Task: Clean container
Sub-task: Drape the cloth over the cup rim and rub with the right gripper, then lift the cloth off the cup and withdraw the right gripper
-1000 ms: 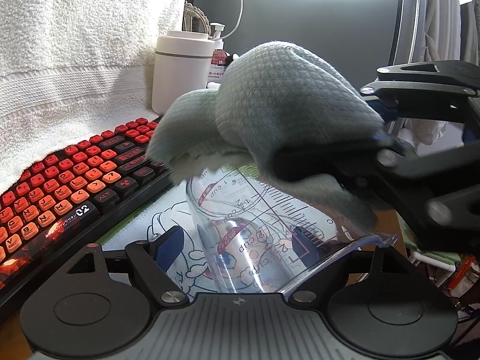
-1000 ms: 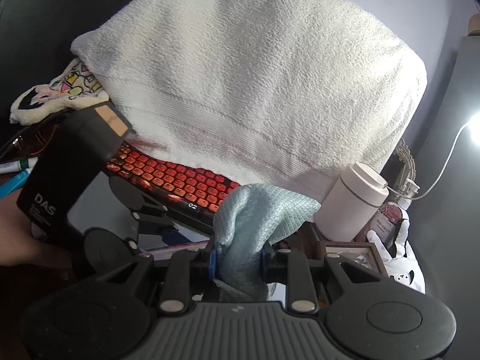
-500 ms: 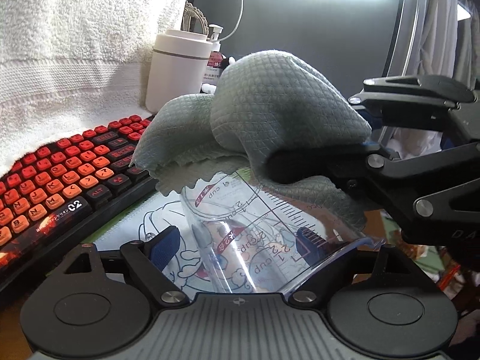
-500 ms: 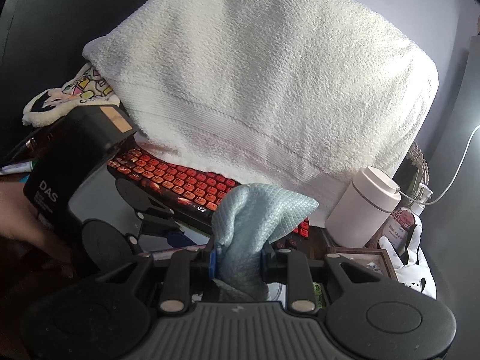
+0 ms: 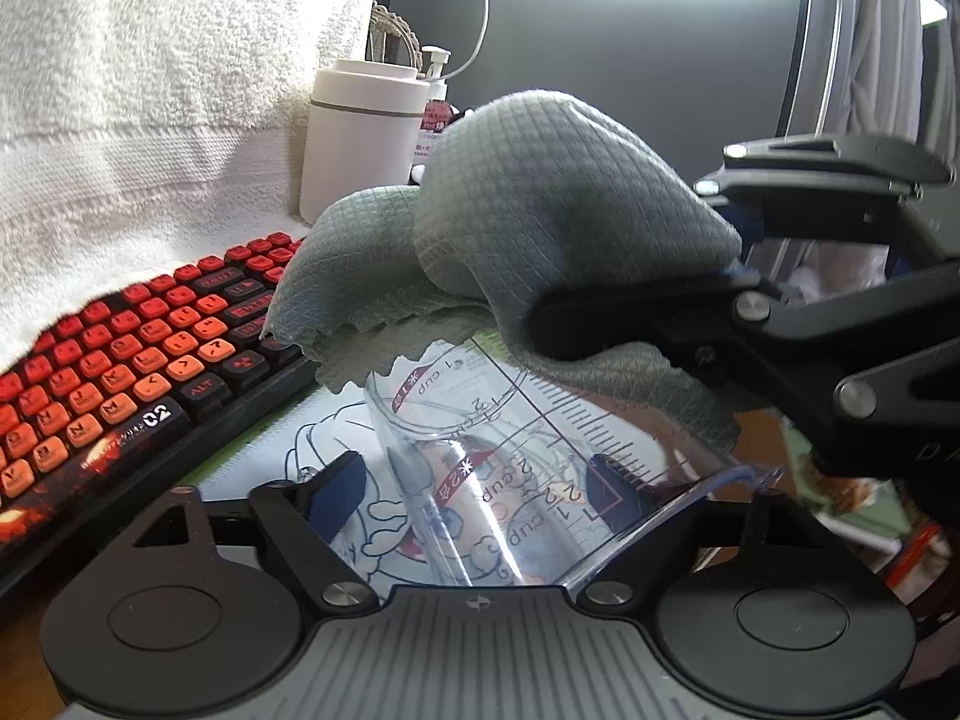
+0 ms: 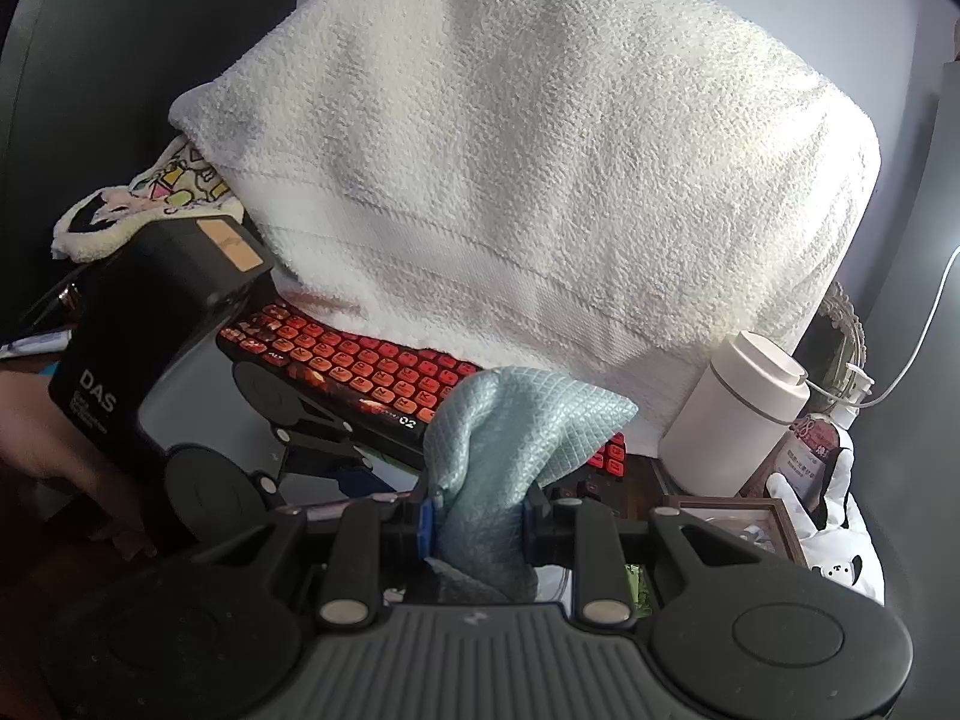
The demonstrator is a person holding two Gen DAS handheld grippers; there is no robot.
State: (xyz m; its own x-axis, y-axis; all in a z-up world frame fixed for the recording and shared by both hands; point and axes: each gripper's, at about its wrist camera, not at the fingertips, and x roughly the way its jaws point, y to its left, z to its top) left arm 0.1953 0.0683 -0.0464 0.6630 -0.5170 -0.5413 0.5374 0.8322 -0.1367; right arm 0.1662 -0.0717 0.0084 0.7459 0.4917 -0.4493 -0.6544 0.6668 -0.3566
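A clear plastic measuring cup (image 5: 510, 468), its "cup" gradations printed in red and black, lay tilted between the fingers of the left gripper (image 5: 480, 480), which had just been closing around it; whether the pads pressed its wall could not be told. Just above the cup's far end, the right gripper (image 6: 477, 519) had its fingers clamped on a bunched pale-blue microfiber cloth (image 5: 540, 222), the fabric draping down onto the cup. Under the cup lay a cartoon-printed cutting mat (image 5: 324, 450) on the tabletop. Beyond it sat a red-and-black keyboard (image 5: 120, 372), and behind that, toward the tabletop's back edge, a white cylindrical humidifier (image 5: 360, 138) and a large white terry towel (image 6: 540, 180) draped over something tall.
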